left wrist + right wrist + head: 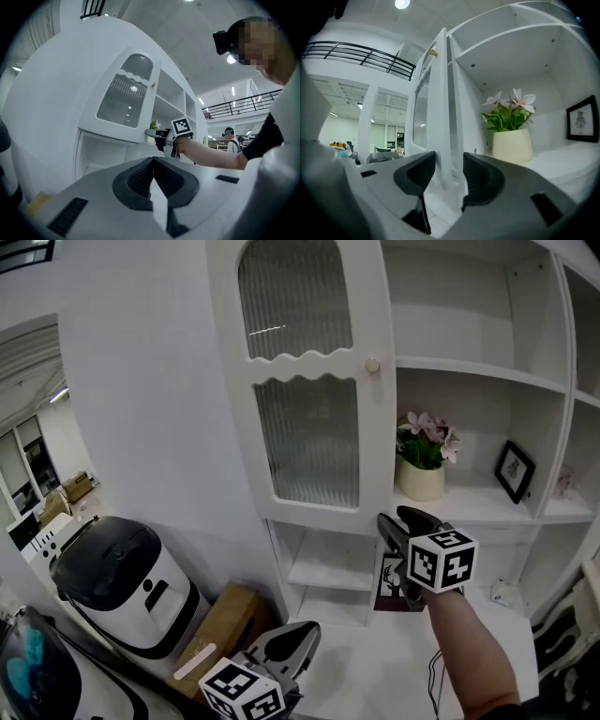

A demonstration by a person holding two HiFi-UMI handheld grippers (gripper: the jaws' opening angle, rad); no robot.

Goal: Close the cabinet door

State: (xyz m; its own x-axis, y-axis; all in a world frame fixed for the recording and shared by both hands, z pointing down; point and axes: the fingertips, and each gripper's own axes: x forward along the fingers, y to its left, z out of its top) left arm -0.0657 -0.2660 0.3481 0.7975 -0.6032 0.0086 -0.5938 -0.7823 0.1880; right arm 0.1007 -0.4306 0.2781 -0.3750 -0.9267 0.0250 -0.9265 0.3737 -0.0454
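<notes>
The right gripper (449,173) has its jaws wide apart, astride the free edge of the cabinet door (305,442), low down at that door's bottom corner. The white edge stands upright in the gap between the ribbed black pads (419,172). The pad on the shelf side sits just beside the edge and the other stands off it, and neither is squeezing. The left gripper (153,180) has its jaws pressed together with nothing between them, and it hangs below the door and well apart from it.

The door itself hangs open, swung out from the white cabinet (487,371). Its two fluted glass panels face the person, and its small round knob (372,365) is on the free edge, above the right gripper.

Past the door's free edge, on the exposed shelf, sits a cream flowerpot (421,481) with pale pink flowers. A black picture frame (514,471) leans farther along from the door, and its print is too small to read.

The only clear markings are the black-and-white square patterns on the right gripper's cube (442,562) and the left gripper's cube (242,693). A dark card (386,585) stands on the shelf below the door's corner, and its printing is also too small to read.
</notes>
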